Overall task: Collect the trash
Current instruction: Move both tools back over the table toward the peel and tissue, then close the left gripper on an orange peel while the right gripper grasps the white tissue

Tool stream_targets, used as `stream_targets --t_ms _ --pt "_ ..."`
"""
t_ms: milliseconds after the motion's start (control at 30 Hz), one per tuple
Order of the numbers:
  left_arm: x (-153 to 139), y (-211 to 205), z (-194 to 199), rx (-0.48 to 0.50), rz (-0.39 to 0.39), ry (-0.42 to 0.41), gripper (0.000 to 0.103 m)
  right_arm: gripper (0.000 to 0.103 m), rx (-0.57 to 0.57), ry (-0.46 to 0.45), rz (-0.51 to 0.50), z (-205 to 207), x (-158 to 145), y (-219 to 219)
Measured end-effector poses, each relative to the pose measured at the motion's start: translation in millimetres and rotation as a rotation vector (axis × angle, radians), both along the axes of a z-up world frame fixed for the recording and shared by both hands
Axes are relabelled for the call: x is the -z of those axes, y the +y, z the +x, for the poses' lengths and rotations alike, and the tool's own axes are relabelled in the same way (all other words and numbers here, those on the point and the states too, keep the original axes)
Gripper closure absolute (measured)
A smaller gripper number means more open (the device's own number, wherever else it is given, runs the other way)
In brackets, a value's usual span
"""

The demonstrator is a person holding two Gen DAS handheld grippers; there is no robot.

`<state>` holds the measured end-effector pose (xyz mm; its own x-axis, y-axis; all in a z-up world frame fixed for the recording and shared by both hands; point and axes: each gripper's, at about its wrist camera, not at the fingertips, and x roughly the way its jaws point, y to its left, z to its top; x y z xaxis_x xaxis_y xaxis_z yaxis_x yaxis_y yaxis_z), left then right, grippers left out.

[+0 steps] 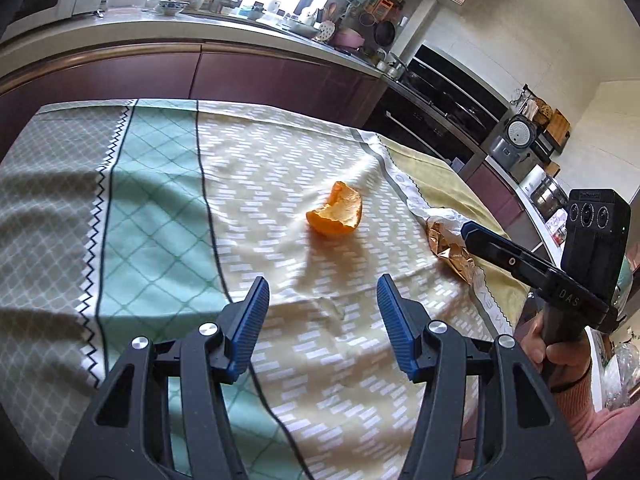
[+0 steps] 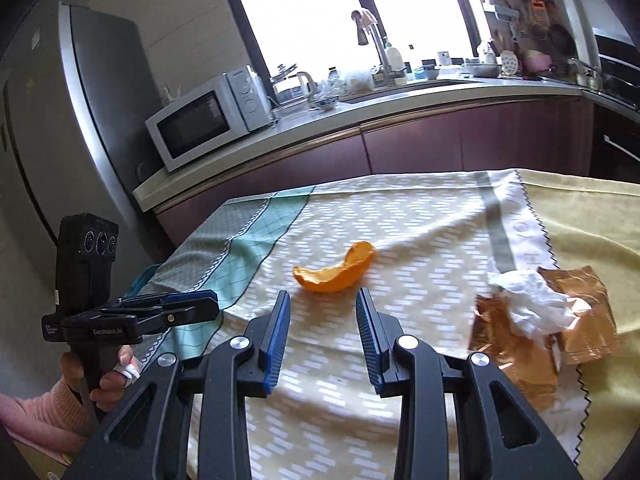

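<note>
Orange peel in both views; microwave clear only in right; both grippers' jaws wide.

On the body of the left gripper, off to the left of the right gripper's fingers, we read "GenRobot.AI". On the right gripper, seen to the right of the left gripper's fingers, we read "DAS"; the tablecloth band's lettering stays unreadable to us.
</note>
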<state>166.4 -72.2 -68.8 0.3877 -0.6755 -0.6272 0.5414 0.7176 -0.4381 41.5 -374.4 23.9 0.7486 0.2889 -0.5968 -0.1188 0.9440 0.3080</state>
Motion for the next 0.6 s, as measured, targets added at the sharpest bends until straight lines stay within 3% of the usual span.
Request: stream_targets --t_ms 267,600 --pt "5 -32 21 0.02 0.001 0.049 0.048 0.064 0.151 -0.017 -0.04 -12 -1 -60" --pt "13 -60 42 0.003 0.015 0.096 0.048 0.06 0.216 0.042 -0.068 6 20 -96"
